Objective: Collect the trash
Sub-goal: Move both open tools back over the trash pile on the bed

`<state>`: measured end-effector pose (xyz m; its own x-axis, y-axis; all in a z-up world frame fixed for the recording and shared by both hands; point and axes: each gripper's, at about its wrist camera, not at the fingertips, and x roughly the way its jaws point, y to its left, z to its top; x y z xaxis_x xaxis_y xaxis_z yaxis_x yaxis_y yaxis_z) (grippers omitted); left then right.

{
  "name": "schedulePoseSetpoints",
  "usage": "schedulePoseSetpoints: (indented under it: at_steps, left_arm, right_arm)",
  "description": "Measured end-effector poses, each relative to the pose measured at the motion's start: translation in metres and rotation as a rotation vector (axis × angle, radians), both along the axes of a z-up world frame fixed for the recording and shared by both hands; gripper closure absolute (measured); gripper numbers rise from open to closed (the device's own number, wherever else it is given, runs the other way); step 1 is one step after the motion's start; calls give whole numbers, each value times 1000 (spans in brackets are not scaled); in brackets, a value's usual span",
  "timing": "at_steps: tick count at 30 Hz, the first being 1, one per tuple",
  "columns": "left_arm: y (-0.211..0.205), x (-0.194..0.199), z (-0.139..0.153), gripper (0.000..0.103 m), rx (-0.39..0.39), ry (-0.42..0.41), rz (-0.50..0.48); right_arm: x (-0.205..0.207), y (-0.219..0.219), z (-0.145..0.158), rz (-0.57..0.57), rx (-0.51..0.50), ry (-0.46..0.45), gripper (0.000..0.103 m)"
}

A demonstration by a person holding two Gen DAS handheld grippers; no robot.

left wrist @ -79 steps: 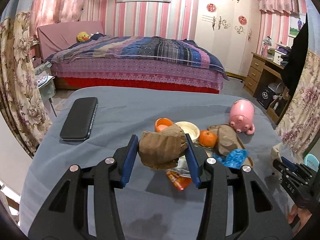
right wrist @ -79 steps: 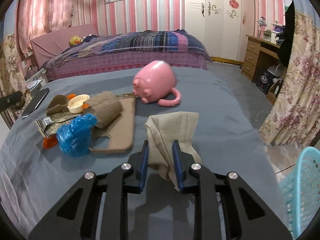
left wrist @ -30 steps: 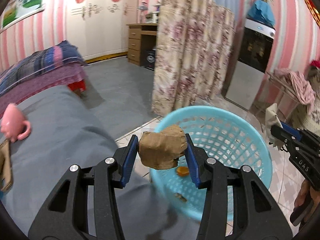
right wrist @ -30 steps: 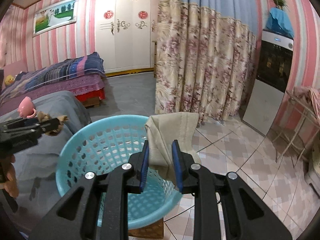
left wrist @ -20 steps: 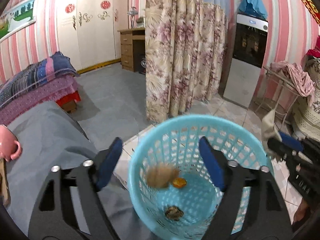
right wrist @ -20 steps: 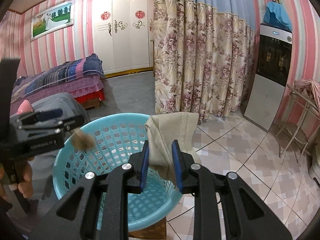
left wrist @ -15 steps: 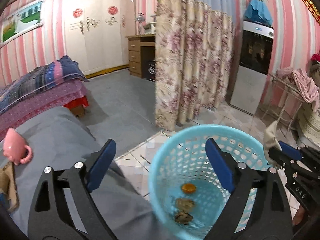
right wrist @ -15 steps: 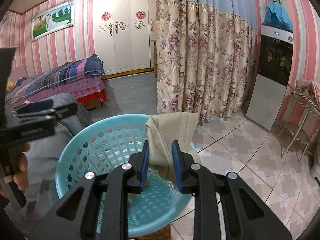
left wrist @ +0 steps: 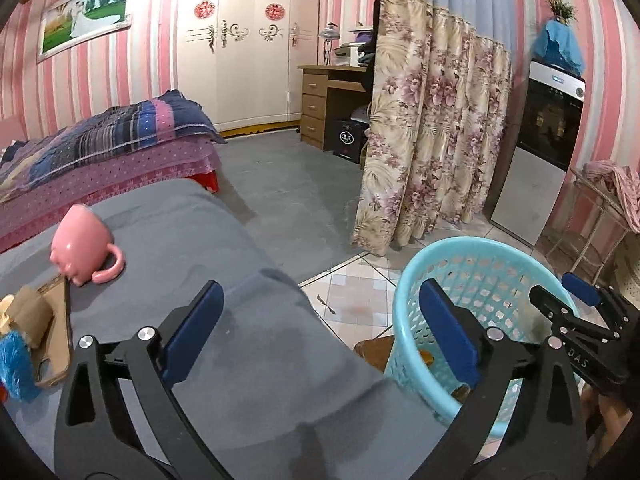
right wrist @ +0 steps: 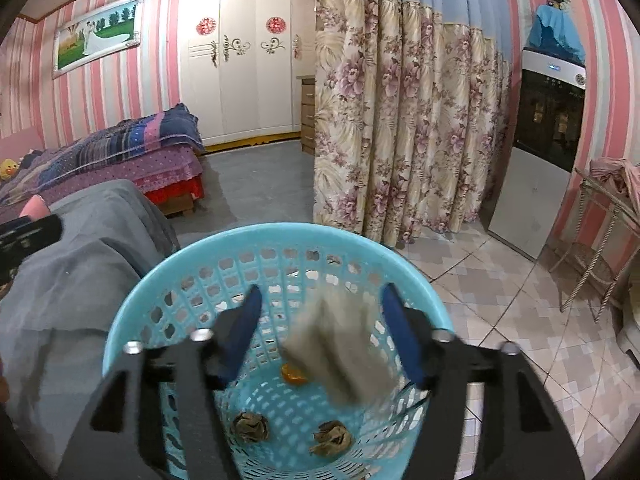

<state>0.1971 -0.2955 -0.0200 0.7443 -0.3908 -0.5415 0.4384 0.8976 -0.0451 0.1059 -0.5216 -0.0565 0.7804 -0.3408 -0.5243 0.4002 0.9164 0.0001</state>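
Your right gripper [right wrist: 320, 324] has let go of the beige cloth [right wrist: 340, 344], which now drops, blurred, between its wide-spread jaws into the turquoise basket [right wrist: 160, 280]. Your left gripper [left wrist: 320, 328] also stands wide with nothing in it, over the grey table's [left wrist: 192, 240] edge beside the basket.

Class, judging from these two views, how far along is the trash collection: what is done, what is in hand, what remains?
Done: two crumpled wads and an orange scrap lie in the basket. In hand: nothing; both the right gripper and left gripper are open, and a beige cloth is dropping into the basket. Left: a blue wad and brown pieces remain on the table.
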Motion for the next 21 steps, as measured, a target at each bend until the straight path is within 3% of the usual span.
schedulePoseSetpoints:
  at_steps: [5, 15, 21]
  left_arm:
    - [16, -7, -1, 8, 1, 5, 13]
    - [65, -25, 15, 6, 5, -10, 81]
    - [118, -39, 31, 6, 19, -31, 156]
  right_arm:
    - [-4, 4, 3, -12, -11, -11, 9]
    - [-5, 33, 24, 27, -2, -43, 6]
    - [4, 68, 39, 76, 43, -59, 5]
